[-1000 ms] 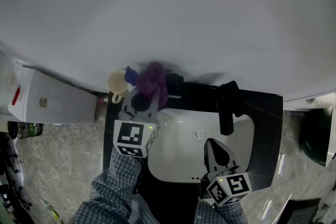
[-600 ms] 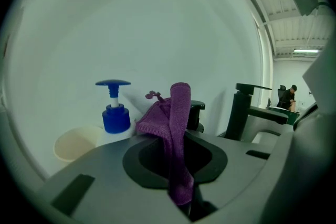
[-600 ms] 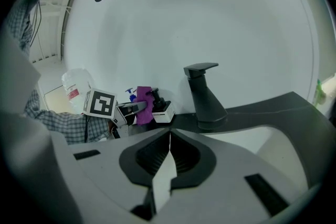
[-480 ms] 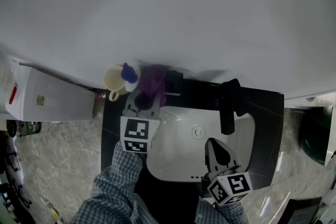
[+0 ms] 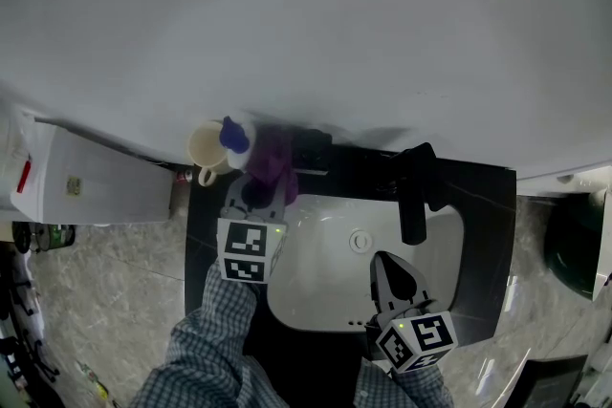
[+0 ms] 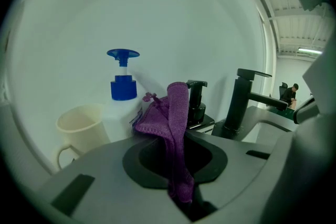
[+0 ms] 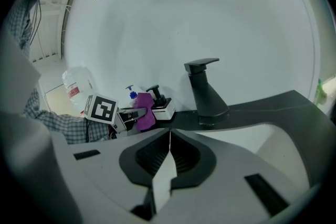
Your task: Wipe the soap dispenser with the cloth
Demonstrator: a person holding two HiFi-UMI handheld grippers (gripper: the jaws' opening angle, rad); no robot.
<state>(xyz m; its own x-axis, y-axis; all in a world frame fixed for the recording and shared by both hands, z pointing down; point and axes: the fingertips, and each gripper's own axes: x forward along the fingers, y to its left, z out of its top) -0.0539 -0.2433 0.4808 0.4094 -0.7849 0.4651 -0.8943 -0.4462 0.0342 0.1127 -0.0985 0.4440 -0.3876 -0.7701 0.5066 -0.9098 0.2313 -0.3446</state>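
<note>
My left gripper (image 5: 260,182) is shut on a purple cloth (image 5: 273,158) at the back left of the counter. In the left gripper view the cloth (image 6: 175,128) stands up from the closed jaws, its bunched edge over the right side of a white soap bottle with a blue pump (image 6: 123,87). Whether they touch I cannot tell. A black pump dispenser (image 6: 196,102) stands just right of the cloth. My right gripper (image 5: 388,268) is shut and empty over the white sink basin (image 5: 325,287). From the right gripper view (image 7: 168,161) the cloth (image 7: 145,118) shows far left.
A cream cup (image 5: 205,148) stands left of the blue-pump bottle (image 5: 232,137). The black faucet (image 5: 417,191) rises behind the basin on the dark counter (image 5: 483,205). A white cabinet (image 5: 91,177) lies at the left, a green bin (image 5: 579,248) at the right.
The left gripper with the cloth has shifted slightly left, closer to the blue-pump bottle. The right gripper has stayed over the basin.
</note>
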